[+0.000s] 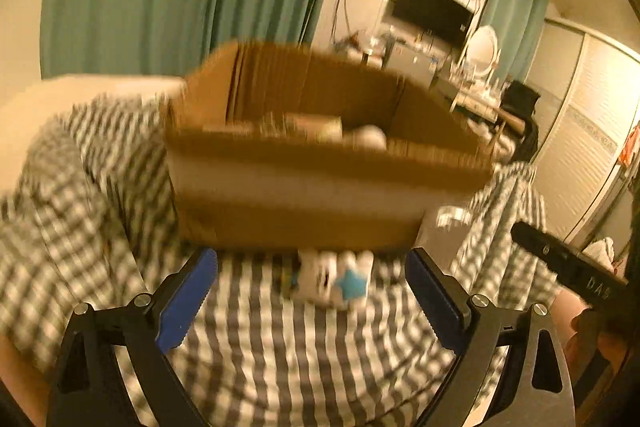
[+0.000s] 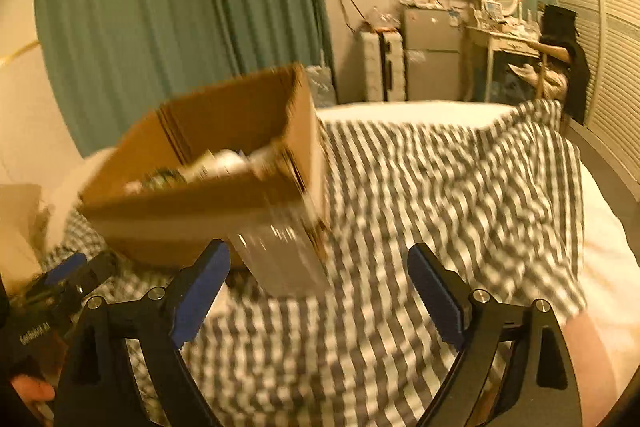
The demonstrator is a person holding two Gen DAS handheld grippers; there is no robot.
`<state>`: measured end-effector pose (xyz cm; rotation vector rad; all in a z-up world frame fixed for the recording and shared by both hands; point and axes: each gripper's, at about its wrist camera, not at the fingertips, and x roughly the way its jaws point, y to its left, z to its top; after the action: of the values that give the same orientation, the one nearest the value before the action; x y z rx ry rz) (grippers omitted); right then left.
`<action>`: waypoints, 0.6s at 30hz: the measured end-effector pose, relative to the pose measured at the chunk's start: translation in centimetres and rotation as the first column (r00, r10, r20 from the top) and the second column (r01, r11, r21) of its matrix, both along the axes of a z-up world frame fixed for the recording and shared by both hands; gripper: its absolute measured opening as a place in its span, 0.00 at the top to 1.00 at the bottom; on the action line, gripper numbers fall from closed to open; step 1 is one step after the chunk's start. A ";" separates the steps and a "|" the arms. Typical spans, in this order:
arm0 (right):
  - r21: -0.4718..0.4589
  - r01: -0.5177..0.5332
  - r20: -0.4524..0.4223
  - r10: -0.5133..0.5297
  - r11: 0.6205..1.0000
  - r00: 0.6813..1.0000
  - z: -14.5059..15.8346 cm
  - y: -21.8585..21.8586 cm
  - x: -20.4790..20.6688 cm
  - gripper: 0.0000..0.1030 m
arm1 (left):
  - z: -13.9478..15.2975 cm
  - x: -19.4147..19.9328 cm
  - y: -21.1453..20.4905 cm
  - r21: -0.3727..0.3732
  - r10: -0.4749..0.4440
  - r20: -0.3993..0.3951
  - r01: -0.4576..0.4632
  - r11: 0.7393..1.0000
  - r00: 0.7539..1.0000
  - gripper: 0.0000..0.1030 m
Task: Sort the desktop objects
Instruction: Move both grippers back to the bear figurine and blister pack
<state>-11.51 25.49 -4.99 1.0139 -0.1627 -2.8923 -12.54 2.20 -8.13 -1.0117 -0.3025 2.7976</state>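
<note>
Ahead of the left gripper [image 1: 310,285], the box [image 1: 304,195] is matt brown corrugated cardboard. The checked blanket [image 2: 420,211] beneath is soft woven cloth. Just ahead of the right gripper [image 2: 320,281], the container [image 2: 284,259] looks like clear glossy plastic. The gripper pads [image 2: 202,291] are matt blue, the frames black.

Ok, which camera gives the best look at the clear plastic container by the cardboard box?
The right wrist view: the clear container lies just ahead, against the cardboard box. The left wrist view shows only a blurred glint beside the box, perhaps the container.
</note>
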 end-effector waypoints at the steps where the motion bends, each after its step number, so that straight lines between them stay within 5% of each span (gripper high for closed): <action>1: 0.012 0.003 0.008 -0.003 1.000 1.000 -0.4 -0.2 -0.1 0.12 | -0.8 -0.2 0.4 -0.010 -0.006 0.016 0.006 1.000 1.000 0.06; 18: 0.036 -0.051 0.048 0.049 0.998 0.998 -3.9 -2.9 -3.5 0.12 | -8.4 -6.0 1.9 0.057 -0.003 0.150 -0.005 0.998 0.989 0.06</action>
<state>-14.99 22.60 -8.84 1.0761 -0.0850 -2.8385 -18.54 4.05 -16.57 -1.2117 -0.3991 2.7015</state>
